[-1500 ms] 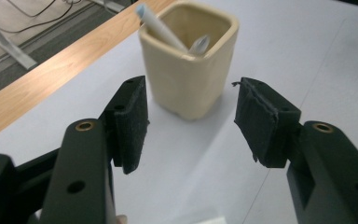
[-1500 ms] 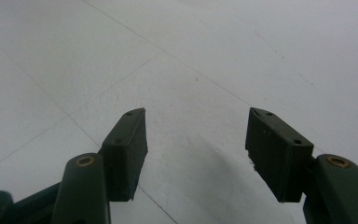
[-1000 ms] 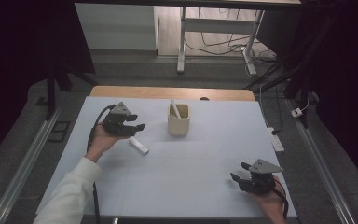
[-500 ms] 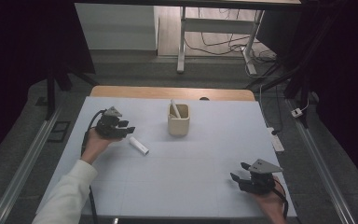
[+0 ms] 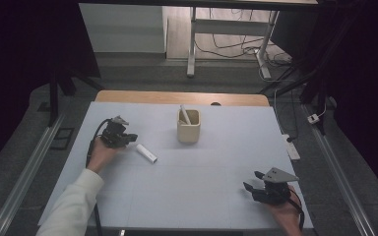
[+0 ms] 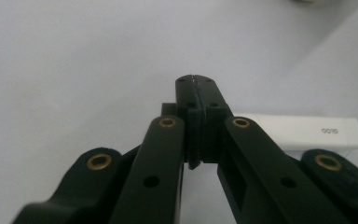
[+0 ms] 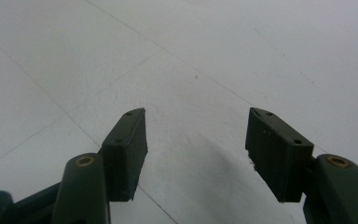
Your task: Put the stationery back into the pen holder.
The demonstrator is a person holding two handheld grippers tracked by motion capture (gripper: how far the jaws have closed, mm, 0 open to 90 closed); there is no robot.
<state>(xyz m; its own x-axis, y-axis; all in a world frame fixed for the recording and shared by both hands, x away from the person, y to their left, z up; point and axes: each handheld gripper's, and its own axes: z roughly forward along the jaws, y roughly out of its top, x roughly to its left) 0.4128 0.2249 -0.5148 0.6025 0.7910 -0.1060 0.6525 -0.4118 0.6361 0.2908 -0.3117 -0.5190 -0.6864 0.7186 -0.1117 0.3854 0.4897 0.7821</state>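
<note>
- the left gripper (image 5: 128,138) has its jaws pressed tight together with nothing between them. they have just been closing.
- the white stick (image 5: 146,153) lies flat on the table (image 5: 202,196), just beside the left gripper, not in its grip. if the hand lifts now, the stick may stay behind.
- a shut tip could bump the stick and roll it away.
- the cup (image 5: 188,127) stands further back, apart.
- the right gripper (image 5: 254,183) rests wide open, holding nothing.
</note>
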